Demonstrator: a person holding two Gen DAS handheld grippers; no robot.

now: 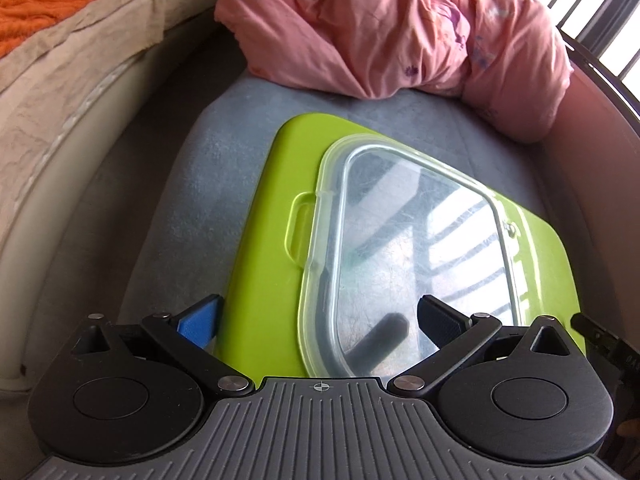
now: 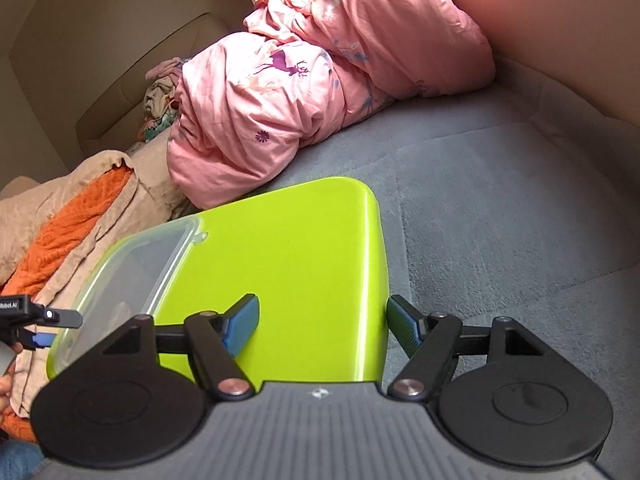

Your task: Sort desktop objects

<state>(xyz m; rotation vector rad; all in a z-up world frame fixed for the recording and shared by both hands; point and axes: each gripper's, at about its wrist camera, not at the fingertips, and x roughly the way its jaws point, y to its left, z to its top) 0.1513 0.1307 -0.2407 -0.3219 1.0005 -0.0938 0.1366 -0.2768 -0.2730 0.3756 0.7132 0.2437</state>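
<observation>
1. The green tray (image 1: pixel 256 280) lies flat on the grey bed cover (image 1: pixel 180 184), and the clear box (image 1: pixel 408 248) with its lid on rests on top of the tray. Inside the box I see a dark stick-shaped thing (image 1: pixel 380 336); what it is I cannot tell.

2. The left gripper (image 1: pixel 320 320) stands open. Its fingers are on both sides of the near corner of the tray and the box, and the pads do not press on anything.

3. The right gripper (image 2: pixel 322 320) is also open, with the near right corner of the tray between its fingers. The right pad seems to be just beside the tray edge and the left pad is above the green surface. I see no firm contact.

4. In my judgement, the step in hand is to take hold of the tray from two sides, or to take the box from it.

5. To do it well, bring each gripper low enough so that the pads meet the rim and not the smooth top.

6. Close both sides evenly. The bed cover is soft, so the tray can tip and the box can slide.

7. Keep away from the pink quilt (image 2: pixel 304 80) behind the tray.
</observation>
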